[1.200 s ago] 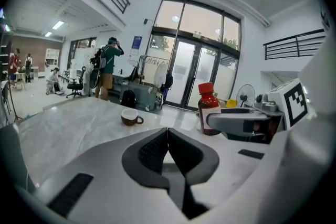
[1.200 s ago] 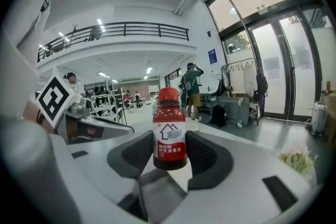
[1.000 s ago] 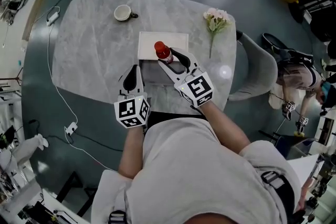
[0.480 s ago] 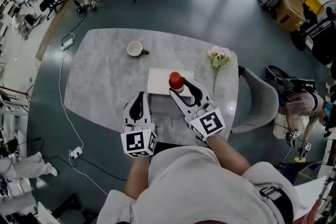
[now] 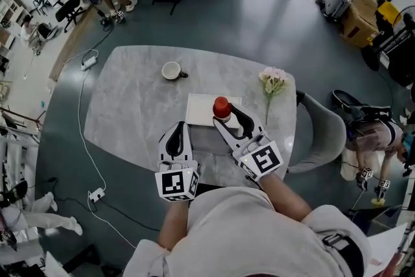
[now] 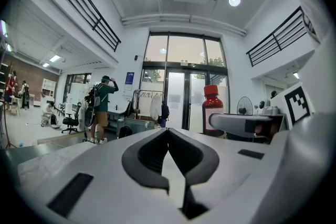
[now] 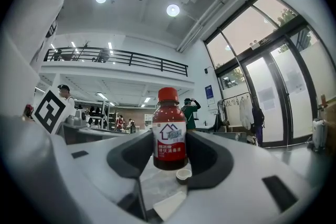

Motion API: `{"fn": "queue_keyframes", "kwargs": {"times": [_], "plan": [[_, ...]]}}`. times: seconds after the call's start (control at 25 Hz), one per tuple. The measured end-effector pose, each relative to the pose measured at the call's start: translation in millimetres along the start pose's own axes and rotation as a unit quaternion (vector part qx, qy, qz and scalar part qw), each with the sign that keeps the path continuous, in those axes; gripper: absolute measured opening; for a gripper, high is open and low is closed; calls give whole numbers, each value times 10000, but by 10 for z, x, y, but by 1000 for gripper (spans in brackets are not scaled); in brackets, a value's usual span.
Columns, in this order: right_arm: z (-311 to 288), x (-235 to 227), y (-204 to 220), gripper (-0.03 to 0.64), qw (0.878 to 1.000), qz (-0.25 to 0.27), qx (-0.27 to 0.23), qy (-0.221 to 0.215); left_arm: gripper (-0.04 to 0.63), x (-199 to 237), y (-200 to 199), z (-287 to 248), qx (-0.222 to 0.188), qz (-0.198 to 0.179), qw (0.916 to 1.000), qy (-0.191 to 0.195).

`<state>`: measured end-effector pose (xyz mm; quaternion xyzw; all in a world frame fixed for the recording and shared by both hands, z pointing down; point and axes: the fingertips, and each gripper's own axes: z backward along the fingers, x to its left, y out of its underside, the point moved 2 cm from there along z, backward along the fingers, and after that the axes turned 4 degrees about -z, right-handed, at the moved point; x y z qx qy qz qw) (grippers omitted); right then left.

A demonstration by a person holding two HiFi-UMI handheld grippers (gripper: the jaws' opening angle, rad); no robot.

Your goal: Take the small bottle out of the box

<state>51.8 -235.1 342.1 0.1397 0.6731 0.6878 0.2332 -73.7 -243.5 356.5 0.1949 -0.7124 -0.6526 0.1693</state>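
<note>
Though clamped in jaws, the bottle [image 7: 169,131] bears a house logo.

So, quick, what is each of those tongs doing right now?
Left tongs: closed, empty.
Right tongs: closed on the small bottle.

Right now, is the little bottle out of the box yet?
Nearly. Done: the right gripper is clamped on the small bottle, upright. In hand: the bottle looks lifted over the white box. Left: carry it clear and set it on the table. The left gripper is shut and empty.
</note>
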Motion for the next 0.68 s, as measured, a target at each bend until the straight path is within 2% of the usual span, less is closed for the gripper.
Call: {"fn": "queue_keyframes", "kwargs": {"times": [0.68], "plan": [[92,-96,-8,209,9994,-327,-30,-52,23,-50,66,13,178,28,9998,-76]]}}
